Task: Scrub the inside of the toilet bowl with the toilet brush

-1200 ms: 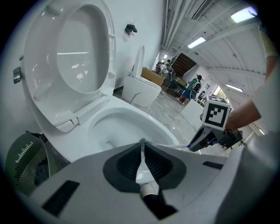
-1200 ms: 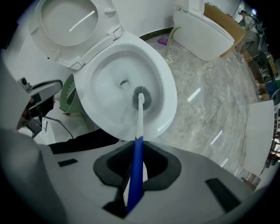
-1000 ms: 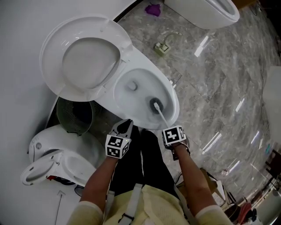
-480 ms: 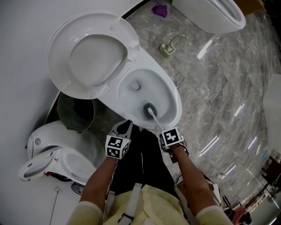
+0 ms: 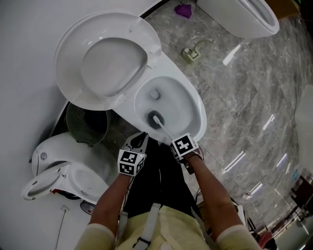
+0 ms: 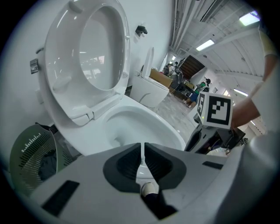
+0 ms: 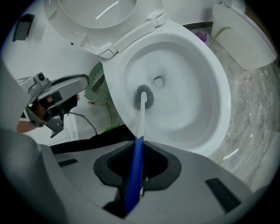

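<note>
Brush head down in the water end of things: the toilet brush [image 7: 138, 148] runs from the right gripper [image 7: 139, 168] out over the near rim and into the toilet bowl [image 5: 200, 114]. Its grey bristles sit against the bowl's near-left inner wall, just on the near side of the drain opening [image 5: 154, 93]. The right gripper's fingers are clamped on the blue stretch of the handle (the shaft turns white beyond them and carries on to the bristles).

Over on the other side, the left gripper [image 5: 139, 140] hovers just beside the bowl's near-left rim, apart from the brush. Its fingers are pressed together with nothing between them, and they point toward the bowl.

The seat and lid [image 5: 105, 58] stand raised at the far left, against the white wall. A dark mesh bin [image 5: 85, 122] stands on the floor left of the bowl, with another white fixture [image 5: 63, 166] nearer on the left. Grey marble floor [image 5: 244, 97] spreads to the right, and a second toilet [image 5: 244, 14] shows at the far right, a small purple thing [image 5: 184, 10] lying near it.
</note>
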